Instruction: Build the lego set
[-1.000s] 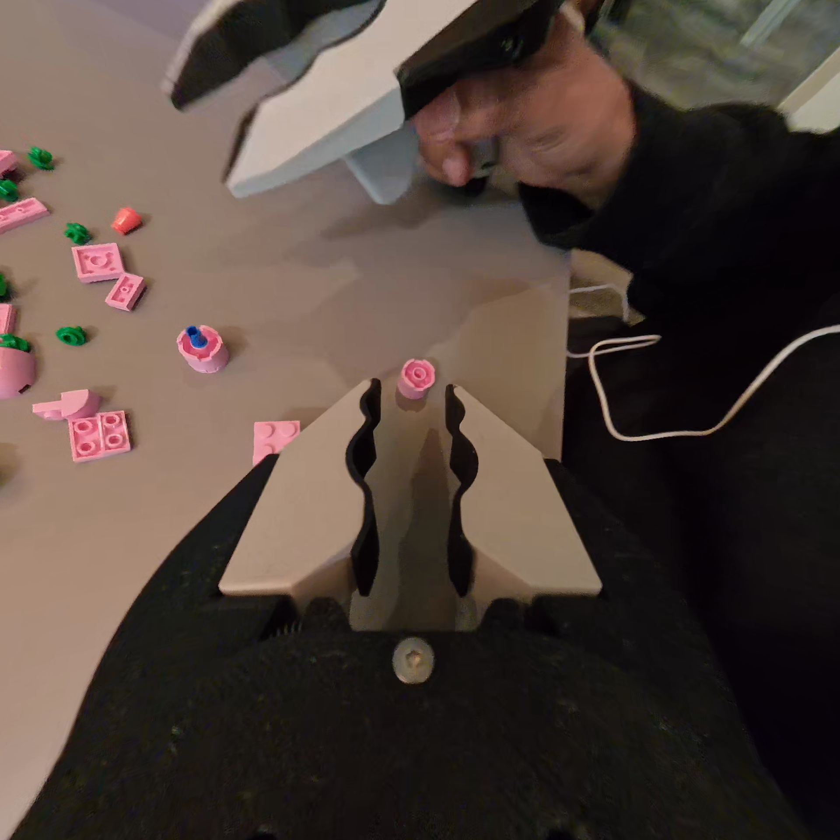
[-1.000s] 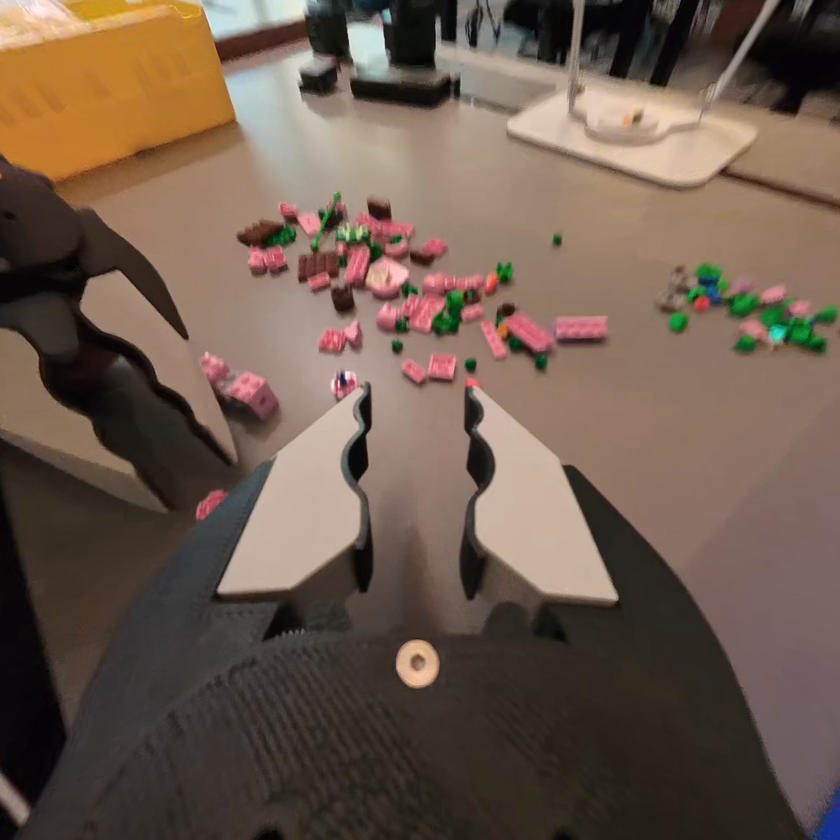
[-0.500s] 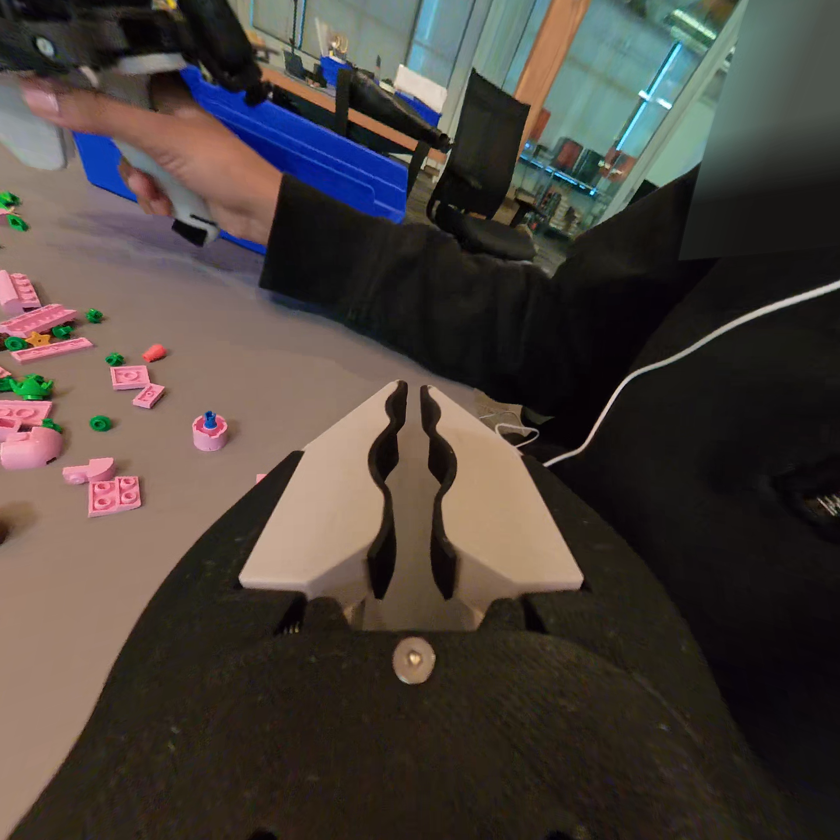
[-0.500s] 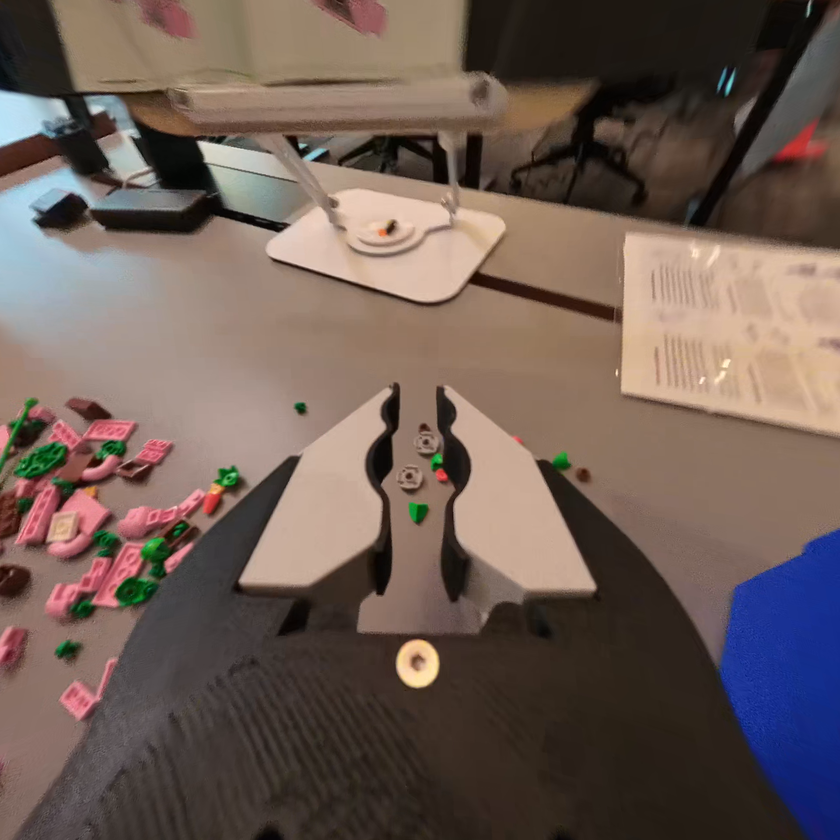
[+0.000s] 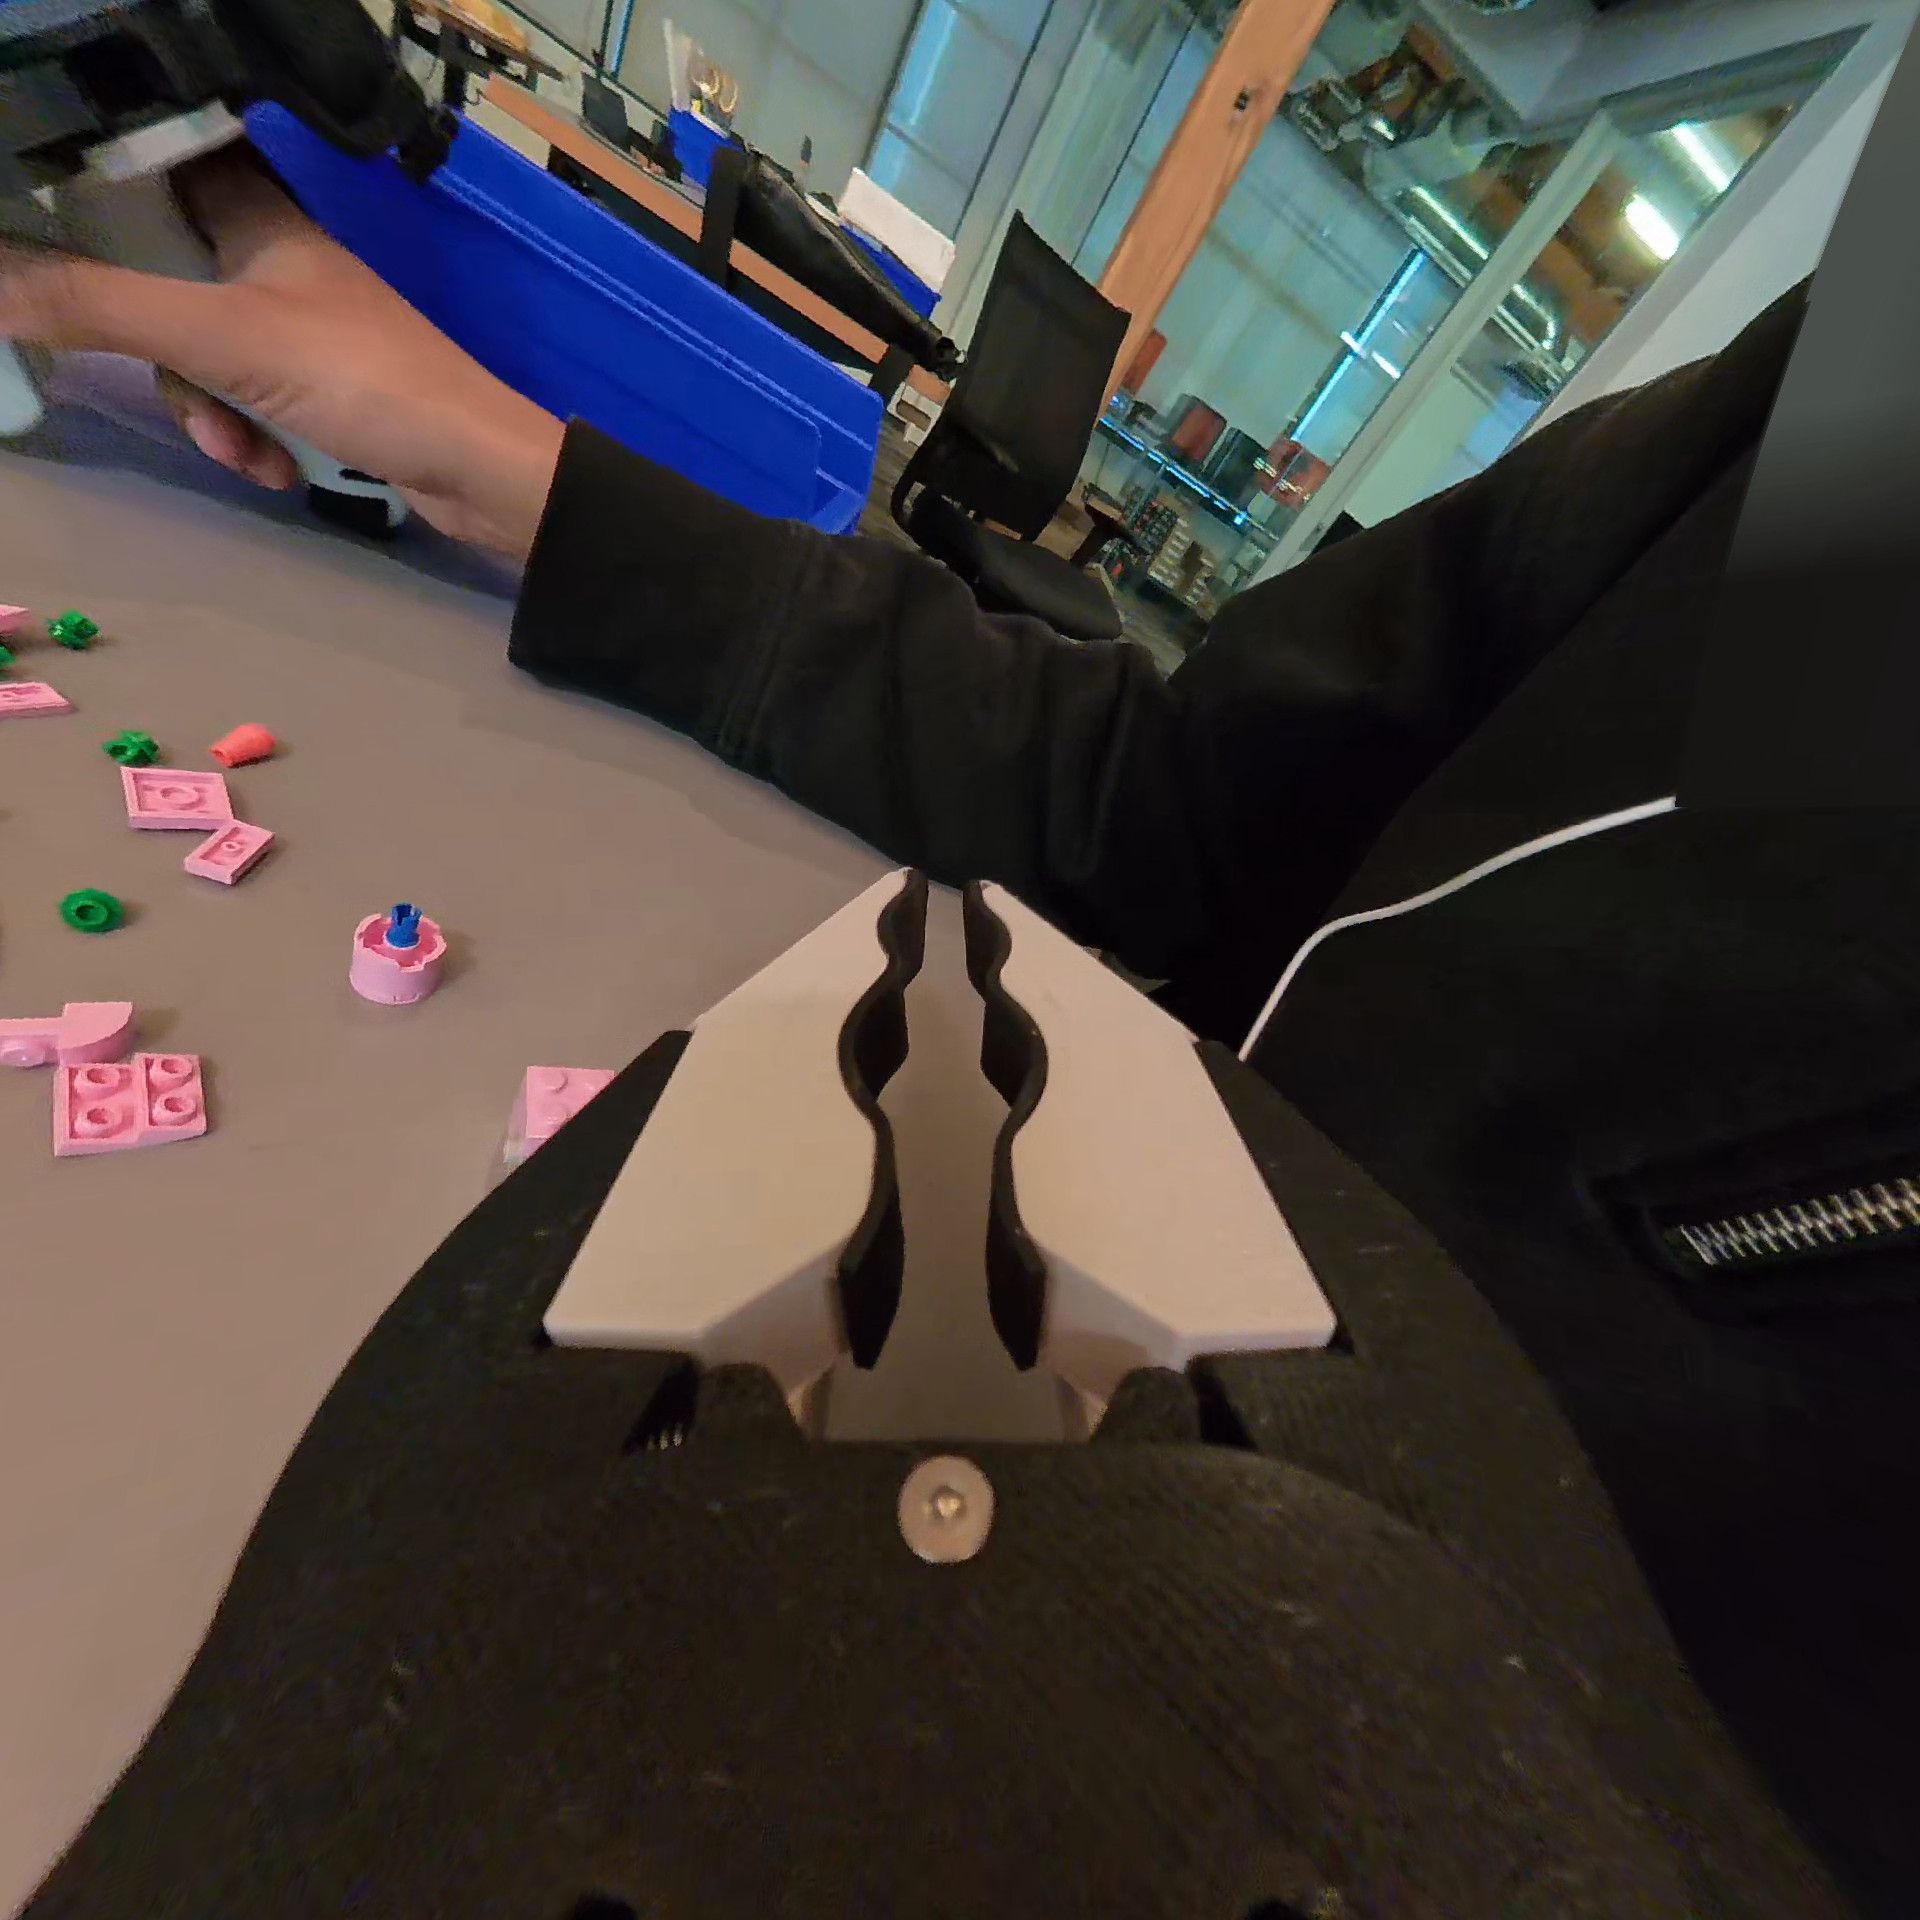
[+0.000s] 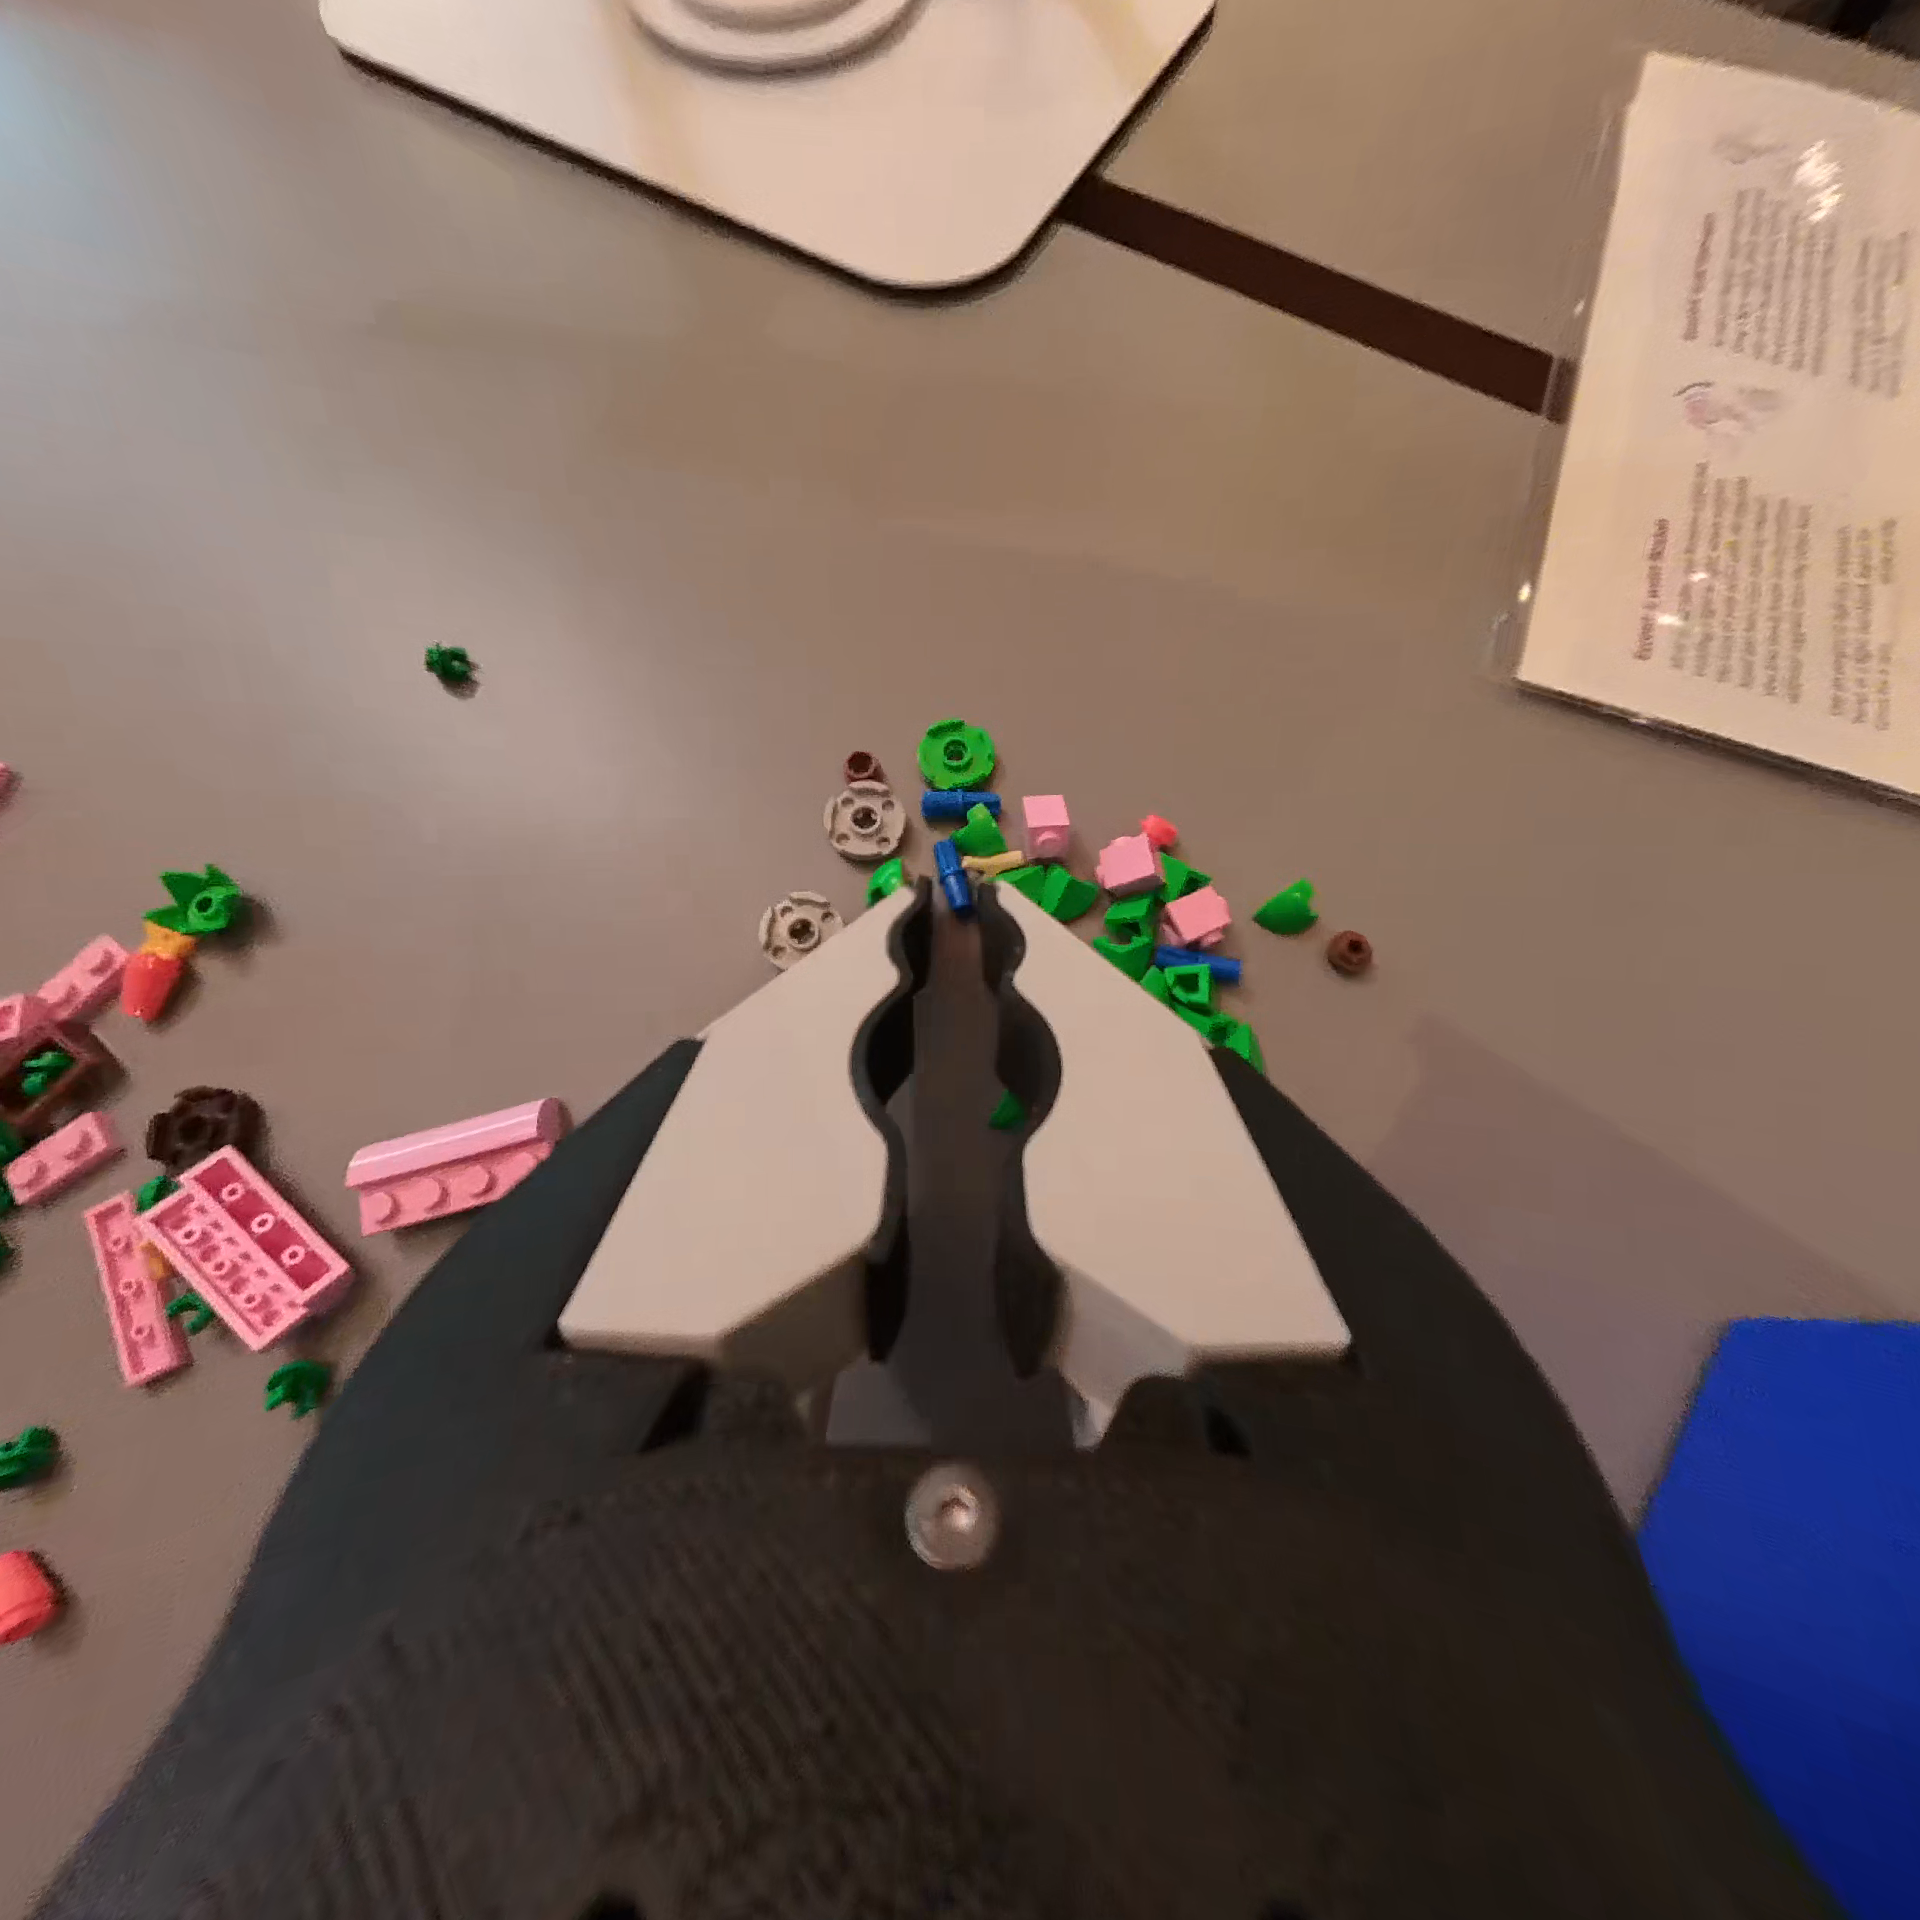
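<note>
In the right wrist view my right gripper (image 6: pixel 953 894) is low over a small pile of green, pink and blue pieces (image 6: pixel 1132 894). Its jaws are nearly together, with a blue pin (image 6: pixel 951 878) pinched between the tips. In the left wrist view my left gripper (image 5: pixel 943 888) is tilted up at the table's near edge and points at a black sleeve (image 5: pixel 883 707). Its jaws are almost closed, with nothing visible between them. A pink round piece with a blue pin in it (image 5: pixel 398 961) stands on the table to its left.
Loose pink plates (image 5: pixel 130 1103) and green studs (image 5: pixel 91 911) lie at the left. Two grey round plates (image 6: pixel 864 821), a long pink brick (image 6: pixel 457 1164), a white stand base (image 6: pixel 831 135), a printed sheet (image 6: pixel 1745 416) and a blue bin (image 5: pixel 623 312) are nearby. A hand (image 5: pixel 343 384) holds the far gripper. Left tips to right tips: about 35 cm. Measured from the fingertips, the long pink brick (image 6: pixel 457 1164) is 9 cm or so from the right gripper and 25 cm from the left.
My right gripper swung right to the small pile, dropped low, and its jaws narrowed around the blue pin. My left gripper closed and tilted up; the small pink round piece ahead of it is out of view.
</note>
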Available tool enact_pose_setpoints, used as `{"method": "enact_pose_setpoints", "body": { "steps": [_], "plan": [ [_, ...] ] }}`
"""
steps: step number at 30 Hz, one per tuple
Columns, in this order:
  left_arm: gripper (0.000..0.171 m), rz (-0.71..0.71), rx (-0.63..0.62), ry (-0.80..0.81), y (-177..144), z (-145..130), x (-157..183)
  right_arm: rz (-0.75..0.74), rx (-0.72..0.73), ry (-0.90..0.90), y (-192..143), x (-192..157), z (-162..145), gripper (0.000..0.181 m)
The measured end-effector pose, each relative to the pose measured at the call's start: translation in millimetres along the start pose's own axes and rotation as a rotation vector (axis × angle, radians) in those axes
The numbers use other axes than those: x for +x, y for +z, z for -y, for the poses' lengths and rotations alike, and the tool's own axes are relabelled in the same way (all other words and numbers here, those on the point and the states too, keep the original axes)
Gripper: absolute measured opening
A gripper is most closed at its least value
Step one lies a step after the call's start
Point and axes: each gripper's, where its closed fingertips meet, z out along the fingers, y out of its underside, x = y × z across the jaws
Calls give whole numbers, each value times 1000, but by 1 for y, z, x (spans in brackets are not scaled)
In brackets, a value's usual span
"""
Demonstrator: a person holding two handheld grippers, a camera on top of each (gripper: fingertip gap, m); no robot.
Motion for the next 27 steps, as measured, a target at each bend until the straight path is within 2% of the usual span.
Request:
{"method": "enact_pose_setpoints", "body": {
  "steps": [6, 10, 13, 15, 17, 19, 24, 25, 27],
  "plan": [
    [5, 1, -17, 1, 2, -2, 0, 24, -11, 6, 2, -2, -1, 10],
    [5, -5, -17, 2, 3, -2, 1, 39, -7, -16, 2, -6, 0, 3],
    [7, 2, -7, 7, 2, -1, 0, 38, 79, -57, -7, -10, 10, 2],
    [16, 68, 30, 40, -3, 6, -8, 64, 204, -112, -21, -24, 26, 2],
    [22, 177, 119, 108, -16, 20, -17, 146, 336, -218, -42, -57, 44, 2],
    [26, 269, 252, 153, -37, 40, -23, 242, 463, -402, -71, -109, 58, 2],
    [29, 507, 613, 145, -108, 80, -41, 334, 635, -837, -124, -247, 51, 2],
    [28, 519, 641, 148, -114, 82, -40, 343, 663, -901, -131, -269, 45, 2],
    [29, 510, 614, 117, -110, 79, -45, 320, 737, -1001, -147, -300, 38, 3]
  ]
}}
